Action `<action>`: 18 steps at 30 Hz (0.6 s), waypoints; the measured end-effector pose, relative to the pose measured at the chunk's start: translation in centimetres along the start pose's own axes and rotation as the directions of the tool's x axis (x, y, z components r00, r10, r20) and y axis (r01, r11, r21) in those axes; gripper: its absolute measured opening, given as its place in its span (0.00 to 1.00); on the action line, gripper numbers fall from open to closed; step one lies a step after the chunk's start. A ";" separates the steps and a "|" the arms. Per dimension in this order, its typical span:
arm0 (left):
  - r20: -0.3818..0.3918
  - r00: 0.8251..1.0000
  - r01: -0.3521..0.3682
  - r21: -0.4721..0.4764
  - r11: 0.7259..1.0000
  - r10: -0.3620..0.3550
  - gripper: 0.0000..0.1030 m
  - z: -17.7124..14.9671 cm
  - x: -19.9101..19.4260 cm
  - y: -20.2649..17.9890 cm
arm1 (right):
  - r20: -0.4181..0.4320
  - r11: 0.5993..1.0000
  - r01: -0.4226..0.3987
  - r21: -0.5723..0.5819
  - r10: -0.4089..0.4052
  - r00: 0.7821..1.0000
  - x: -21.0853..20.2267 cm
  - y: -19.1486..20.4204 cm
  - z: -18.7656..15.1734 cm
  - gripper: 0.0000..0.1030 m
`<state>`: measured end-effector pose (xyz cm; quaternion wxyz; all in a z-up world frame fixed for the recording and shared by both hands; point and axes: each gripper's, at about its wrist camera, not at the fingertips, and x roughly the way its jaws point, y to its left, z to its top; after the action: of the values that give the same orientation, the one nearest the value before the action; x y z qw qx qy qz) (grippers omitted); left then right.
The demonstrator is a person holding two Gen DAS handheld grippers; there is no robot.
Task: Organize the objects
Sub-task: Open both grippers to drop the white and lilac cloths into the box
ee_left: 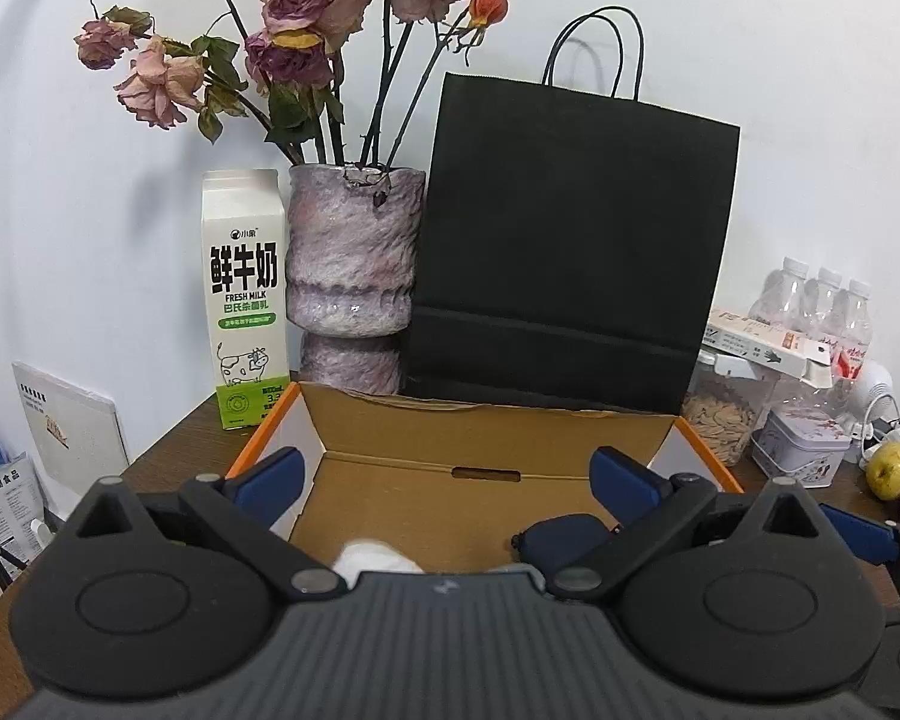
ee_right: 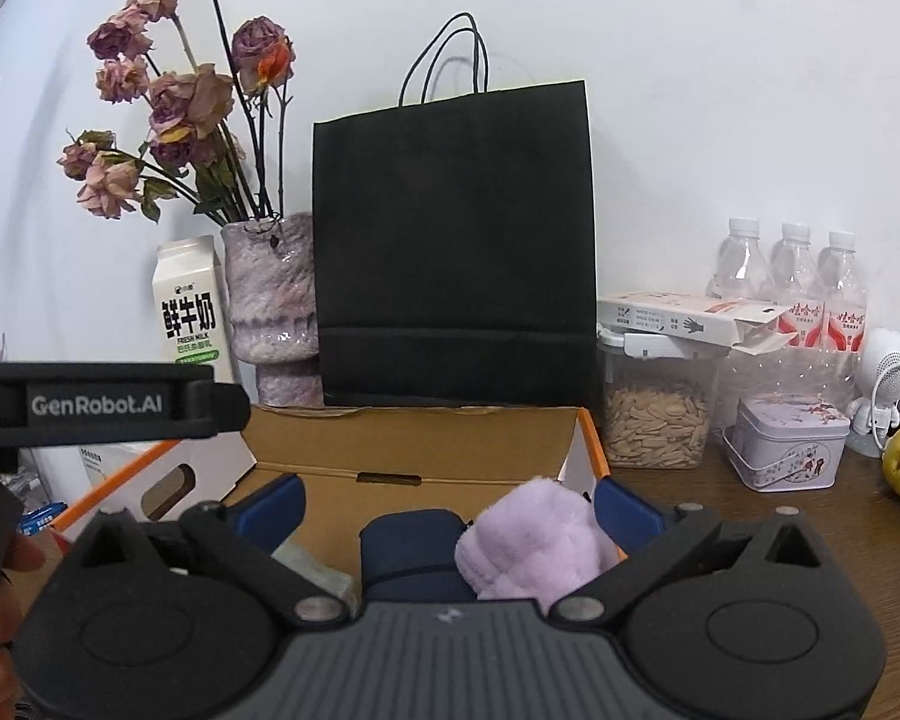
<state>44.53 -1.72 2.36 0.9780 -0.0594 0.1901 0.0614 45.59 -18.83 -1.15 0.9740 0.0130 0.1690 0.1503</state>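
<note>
Both grippers, left point(ee_left: 444, 471) and right point(ee_right: 447, 501), hold their fingers spread wide, gripping nothing, over the box point(ee_right: 426, 438) on the bench. Plush point(ee_right: 531, 540) and pouch point(ee_right: 414, 546) lie inside; withdrawing carelessly could snag the plush.

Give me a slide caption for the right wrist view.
Open right gripper over a cardboard box holding a lilac plush.
</note>
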 end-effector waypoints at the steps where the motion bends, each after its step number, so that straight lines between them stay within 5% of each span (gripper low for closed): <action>1: 0.002 1.000 0.004 -0.003 1.000 -0.004 1.00 0.0 -0.2 0.0 | -0.001 1.000 -0.003 0.003 0.003 1.000 -0.1 0.0 0.0 1.00; 18: 0.092 0.995 0.046 -0.023 0.999 -0.043 1.00 0.2 -6.2 1.0 | 0.072 1.000 -0.008 0.008 0.008 0.997 -5.6 -0.2 0.6 1.00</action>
<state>38.78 -1.31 4.84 0.9860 -0.0729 0.1430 0.0446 40.84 -20.70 1.23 0.9788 0.0231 0.1341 0.1529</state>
